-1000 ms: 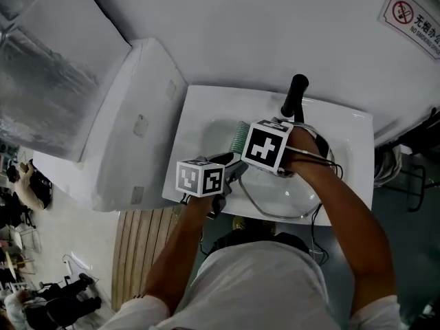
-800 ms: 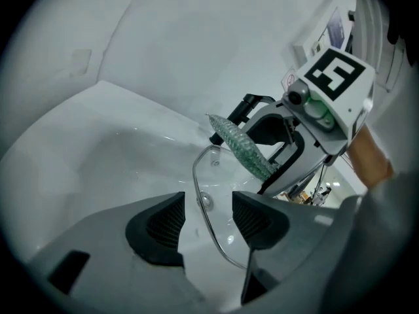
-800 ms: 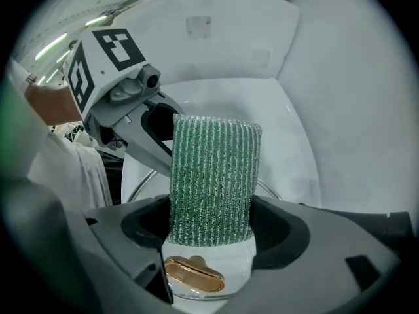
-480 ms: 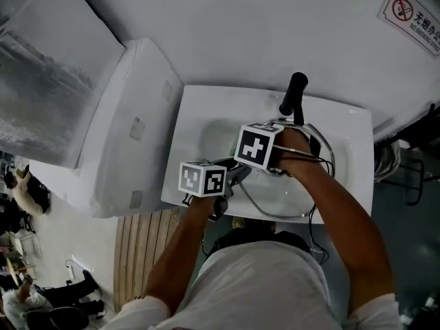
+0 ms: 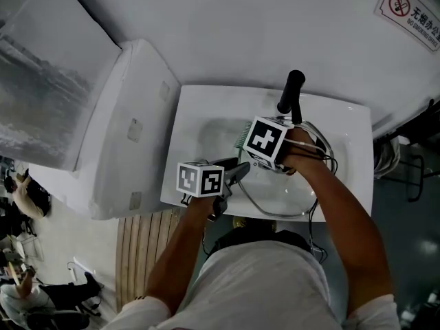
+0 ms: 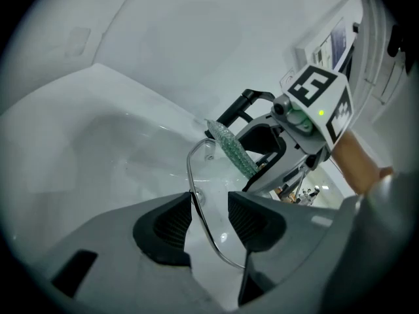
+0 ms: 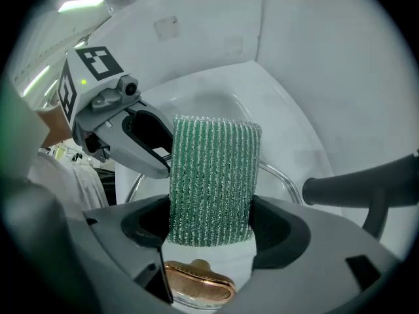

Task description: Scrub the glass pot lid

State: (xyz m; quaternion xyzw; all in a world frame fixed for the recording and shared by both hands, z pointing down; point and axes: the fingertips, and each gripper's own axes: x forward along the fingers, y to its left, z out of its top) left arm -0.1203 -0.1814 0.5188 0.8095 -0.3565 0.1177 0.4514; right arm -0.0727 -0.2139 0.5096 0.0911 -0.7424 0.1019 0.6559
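Left gripper [image 6: 209, 222] is at the sink's [image 5: 187, 133] front-left corner. Its jaws are closing with the lid [image 5: 278, 194] rim between them. The rim lies against the left pad and the right pad is clear of it, so no grip yet.

The lid sits in the sink bowl, right of centre. Its gold knob [image 7: 196, 292] shows just under the right gripper [image 7: 209, 226].

Right gripper is over the middle of the bowl, clamped on the green sponge [image 7: 211, 175]. The sponge sticks out well past the jaws, toward the sink's back-left. I can't tell whether it touches the glass.

My read on the step: pinning the lid down, scrub strokes not under way.

Next move, as I judge it:
- Left finishes the clamp squarely on the rim. It's thin metal on glass and probably slick, so it needs a firm bite without twisting.
- Right then lays the sponge face flat on the glass and sweeps across the bowl.
- Keep the right gripper clear of the tap [image 5: 292, 93] at the sink's back edge, which is close.
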